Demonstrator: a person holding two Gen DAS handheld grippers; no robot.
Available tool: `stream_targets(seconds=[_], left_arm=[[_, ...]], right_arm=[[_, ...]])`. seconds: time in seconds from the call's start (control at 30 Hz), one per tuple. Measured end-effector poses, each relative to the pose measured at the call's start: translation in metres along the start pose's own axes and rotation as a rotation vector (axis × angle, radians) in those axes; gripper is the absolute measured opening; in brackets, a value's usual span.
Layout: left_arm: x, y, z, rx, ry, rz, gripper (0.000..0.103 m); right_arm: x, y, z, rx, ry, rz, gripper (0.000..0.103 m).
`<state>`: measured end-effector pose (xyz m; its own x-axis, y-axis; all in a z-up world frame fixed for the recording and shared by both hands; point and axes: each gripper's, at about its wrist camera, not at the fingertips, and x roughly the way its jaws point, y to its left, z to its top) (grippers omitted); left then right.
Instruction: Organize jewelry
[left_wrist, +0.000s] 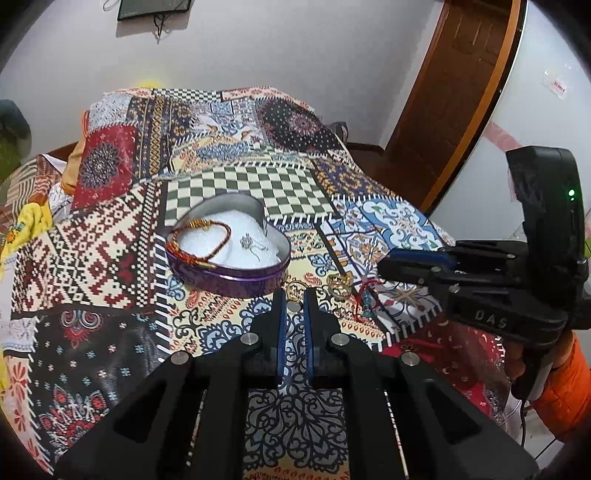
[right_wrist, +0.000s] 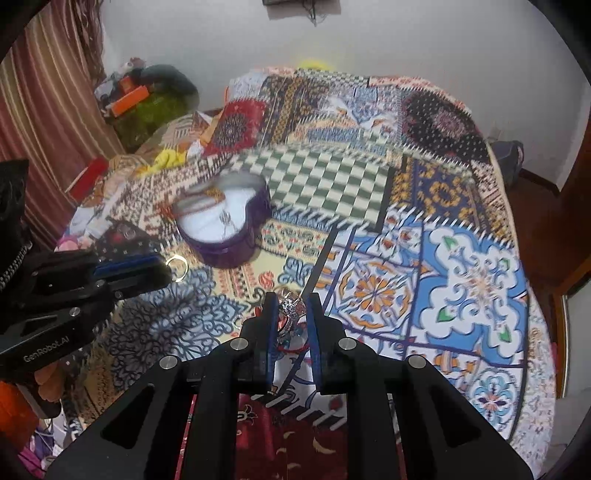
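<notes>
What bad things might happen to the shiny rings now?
1. The left hand-held gripper pinches a thin gold ring only at its fingertips; it might slip onto the busy patterned bedcover and be hard to spot.
2. The silver ring between the right hand-held gripper fingers may be loose and drop before reaching the purple tin.

A bed spread with a patchwork-print cover (left_wrist: 110, 240) fills both views, its panels showing green checks, blue floral tiles and red geometric bands. Left of centre in the left wrist view a purple heart-shaped tin (left_wrist: 225, 275) sits on the cover, open, with white padding inside. Just right of it, near the frame's middle, gold rings (left_wrist: 338, 284) and a red string piece (left_wrist: 364, 302) lie on the fabric. At the far left edge, crumpled yellow cloth (left_wrist: 22, 225) rests by the cover.
</notes>
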<state>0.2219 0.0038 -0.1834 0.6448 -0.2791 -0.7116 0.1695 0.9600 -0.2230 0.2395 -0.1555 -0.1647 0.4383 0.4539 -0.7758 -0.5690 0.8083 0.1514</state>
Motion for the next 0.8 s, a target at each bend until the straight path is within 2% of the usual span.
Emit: stream_targets(seconds=[0.47, 0.8], left_arm=[[-0.049, 0.005, 0.011, 0.002, -0.107, 0.032, 0.007], [-0.064, 0.027, 0.012, -0.030, -0.141, 0.060, 0.007]], right_arm=[[-0.049, 0.022, 0.019, -0.030, -0.138, -0.010, 0.013], [-0.046, 0.056, 0.029, -0.103, -0.160, 0.051, 0.014]])
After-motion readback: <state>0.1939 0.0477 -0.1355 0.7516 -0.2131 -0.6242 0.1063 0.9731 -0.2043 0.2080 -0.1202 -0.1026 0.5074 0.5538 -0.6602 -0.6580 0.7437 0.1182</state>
